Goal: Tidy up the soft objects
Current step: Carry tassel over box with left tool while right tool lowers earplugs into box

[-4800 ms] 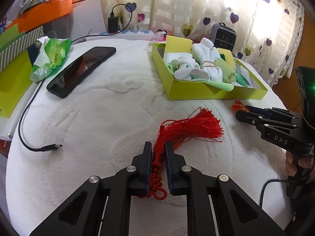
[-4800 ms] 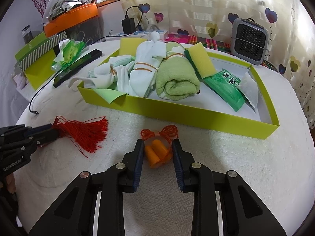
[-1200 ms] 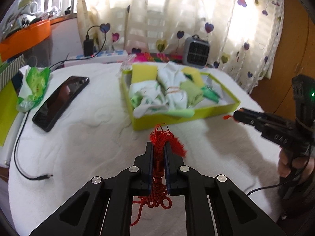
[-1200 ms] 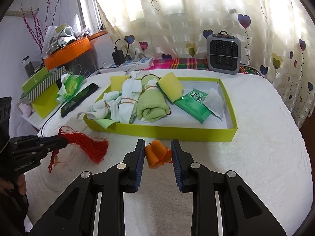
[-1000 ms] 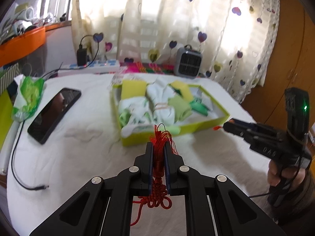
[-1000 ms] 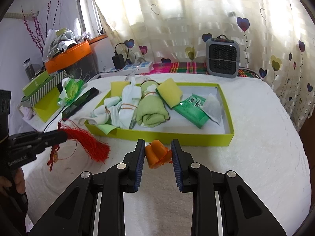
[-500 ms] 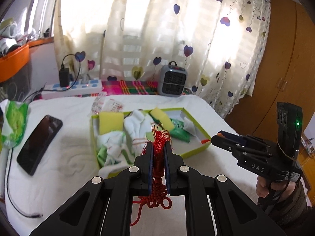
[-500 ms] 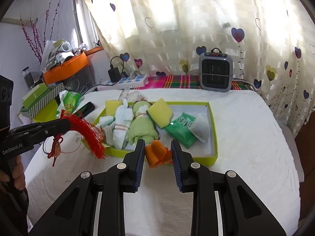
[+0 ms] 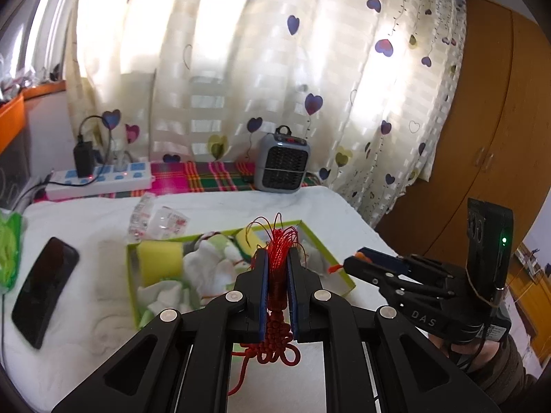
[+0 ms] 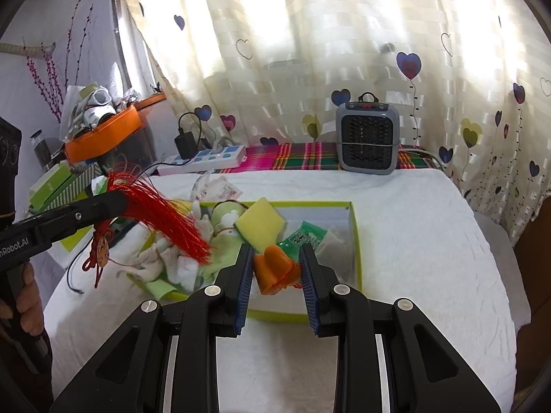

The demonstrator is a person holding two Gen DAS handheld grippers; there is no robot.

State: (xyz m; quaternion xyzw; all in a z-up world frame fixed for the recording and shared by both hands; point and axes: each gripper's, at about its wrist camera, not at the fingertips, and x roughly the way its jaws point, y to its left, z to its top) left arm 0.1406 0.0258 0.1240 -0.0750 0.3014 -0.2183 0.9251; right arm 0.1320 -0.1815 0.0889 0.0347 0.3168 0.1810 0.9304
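My left gripper (image 9: pixel 277 258) is shut on a red tassel (image 9: pixel 277 296); its knotted cord hangs below the pads and the fringe sticks up above them. In the right wrist view that tassel (image 10: pixel 168 216) droops from the left gripper (image 10: pixel 118 201) over the left end of the yellow-green box (image 10: pixel 356 241). My right gripper (image 10: pixel 277 258) is shut on orange earplugs (image 10: pixel 273 268) with an orange cord, held above the box's near side. The box (image 9: pixel 132 296) holds white socks, a green rolled towel, a yellow sponge (image 10: pixel 260 222) and a green packet (image 10: pixel 303 237). The right gripper (image 9: pixel 358 263) shows at the box's right end.
The box sits on a white towel-covered table (image 10: pixel 413 241). A black phone (image 9: pixel 43 285) lies to its left, a crumpled clear wrapper (image 9: pixel 156 220) behind it. A grey heater (image 10: pixel 366 143) and a power strip (image 10: pixel 203 160) stand at the back. A hand (image 10: pixel 27 296) holds the left gripper's grip.
Both grippers have risen off the table with their loads and moved toward the box, which now looks smaller and lower. The tassel now hangs over the box's left end.
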